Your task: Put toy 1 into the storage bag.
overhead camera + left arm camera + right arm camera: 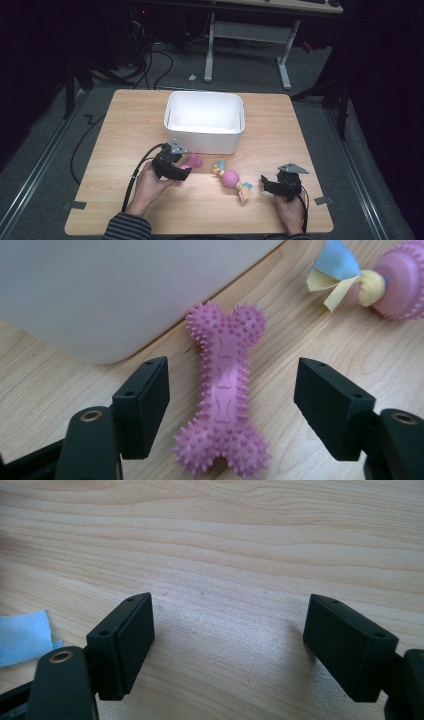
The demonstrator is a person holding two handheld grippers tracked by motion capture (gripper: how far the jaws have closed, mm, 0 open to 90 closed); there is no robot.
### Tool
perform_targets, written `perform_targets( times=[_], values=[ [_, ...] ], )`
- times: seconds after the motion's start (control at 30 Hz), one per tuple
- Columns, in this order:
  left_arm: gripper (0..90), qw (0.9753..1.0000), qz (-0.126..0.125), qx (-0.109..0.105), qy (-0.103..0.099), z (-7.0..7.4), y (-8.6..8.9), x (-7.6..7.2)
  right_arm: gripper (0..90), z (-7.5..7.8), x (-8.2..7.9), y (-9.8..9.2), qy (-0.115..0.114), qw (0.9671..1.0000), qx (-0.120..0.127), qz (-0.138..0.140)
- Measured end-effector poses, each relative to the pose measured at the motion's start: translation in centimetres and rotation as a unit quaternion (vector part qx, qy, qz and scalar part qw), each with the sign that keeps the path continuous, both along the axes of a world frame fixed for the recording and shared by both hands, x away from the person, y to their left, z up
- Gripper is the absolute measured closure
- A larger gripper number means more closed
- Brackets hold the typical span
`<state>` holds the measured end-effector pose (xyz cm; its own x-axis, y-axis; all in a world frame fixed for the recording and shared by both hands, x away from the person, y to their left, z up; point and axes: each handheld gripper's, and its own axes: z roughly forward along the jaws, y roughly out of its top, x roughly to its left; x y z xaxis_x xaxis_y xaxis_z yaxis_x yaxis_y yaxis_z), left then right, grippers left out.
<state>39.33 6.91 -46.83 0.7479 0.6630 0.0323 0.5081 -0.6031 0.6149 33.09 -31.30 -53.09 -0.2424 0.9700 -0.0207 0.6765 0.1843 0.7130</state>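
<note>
Pink bone (223, 390) lies flat on table (125, 120), just in front of bin (205, 121), touching or nearly so. Left gripper (230, 405) spread wide, jaws either side of bone's waist, no contact. Likely step: pinch. Centre on waist, lower, squeeze evenly. Right of bone: tug toy (232, 179). Right gripper (227, 645) spread wide over bare wood. Count: one bone, one tug toy, one bin.

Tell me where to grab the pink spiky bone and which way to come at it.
Take the pink spiky bone across its narrow waist, between the two knobbed ends. It lies flat on the table with the open left tongs already straddling it, so come straight down from above; the white bin crowds only its far end.
</note>
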Motion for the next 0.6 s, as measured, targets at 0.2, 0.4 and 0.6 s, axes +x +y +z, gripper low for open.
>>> perform_targets(
  times=[0.2, 0.4, 0.6],
  values=[
    [32.8, 0.9995, -0.003, 0.028, 0.012, -1.1, -1.1, 0.9, 20.4, 0.0, 0.0, 0.0, 0.001, 1.0, 0.001, 0.001],
    [34.9, 0.9989, -0.002, 0.04, 0.022, -1.9, -1.5, 1.6, 20.4, 0.0, 0.0, 0.0, 0.002, 1.0, 0.001, 0.002],
    [38.5, 0.9985, 0.004, 0.046, 0.029, -2.5, -1.7, 2.1, 20.5, 0.0, 0.0, 0.0, 0.002, 1.0, 0.001, 0.004]
  ],
)
